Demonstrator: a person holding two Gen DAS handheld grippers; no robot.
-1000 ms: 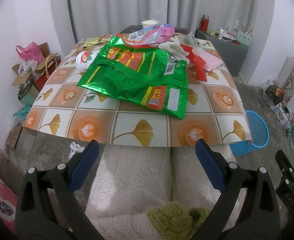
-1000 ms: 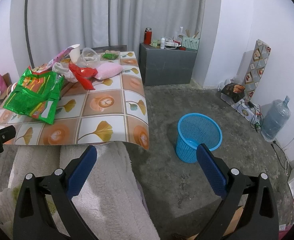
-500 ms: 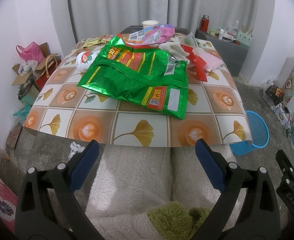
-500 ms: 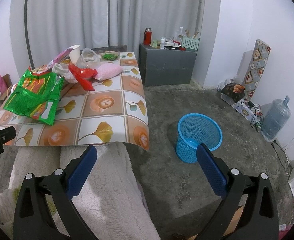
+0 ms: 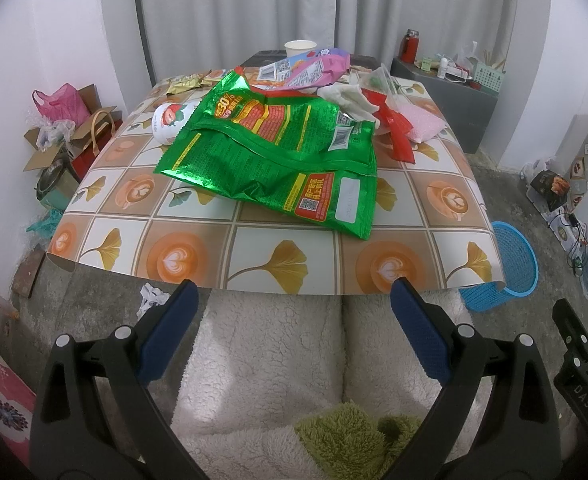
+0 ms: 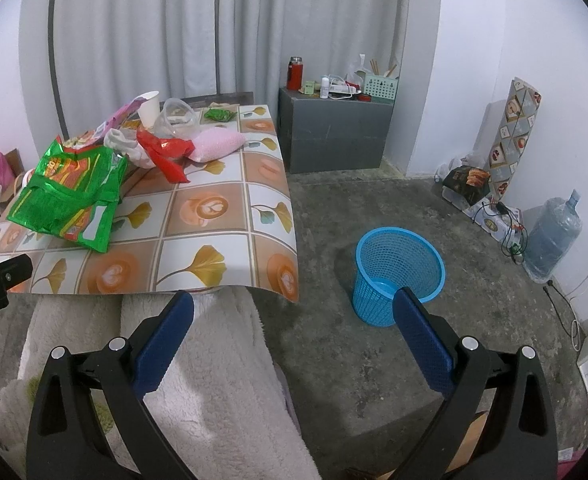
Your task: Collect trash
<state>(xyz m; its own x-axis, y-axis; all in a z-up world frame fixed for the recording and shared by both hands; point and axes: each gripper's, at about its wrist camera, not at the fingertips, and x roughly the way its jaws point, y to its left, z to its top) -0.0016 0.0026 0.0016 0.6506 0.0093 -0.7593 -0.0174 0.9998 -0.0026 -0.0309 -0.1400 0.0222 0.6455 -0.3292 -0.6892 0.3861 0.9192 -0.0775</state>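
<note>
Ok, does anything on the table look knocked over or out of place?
Yes. A small white cup with a strawberry label lies on its side, partly under the big green snack bag. The blue basket on the floor holds no wrappers yet.

My left hand-held gripper (image 5: 290, 304) hangs before the near edge of the counter (image 5: 254, 248), over my lap, its jaws wide apart. My right hand-held gripper (image 6: 294, 312) sits off the counter's near right corner, jaws equally spread, above the floor. A large snack bag (image 5: 278, 156) lies across the middle of the counter. A small cup (image 5: 170, 120) lies on its side touching the bag's left edge. Behind the bag rests another wrapper (image 5: 309, 68), with a paper cup (image 5: 299, 47) at the far edge. Right of the bag sit a crumpled wrapper (image 5: 393, 128) and a soft pouch (image 5: 421, 124), touching. The basket (image 6: 397, 276) stands on the floor, right of the counter's near right corner.
</note>
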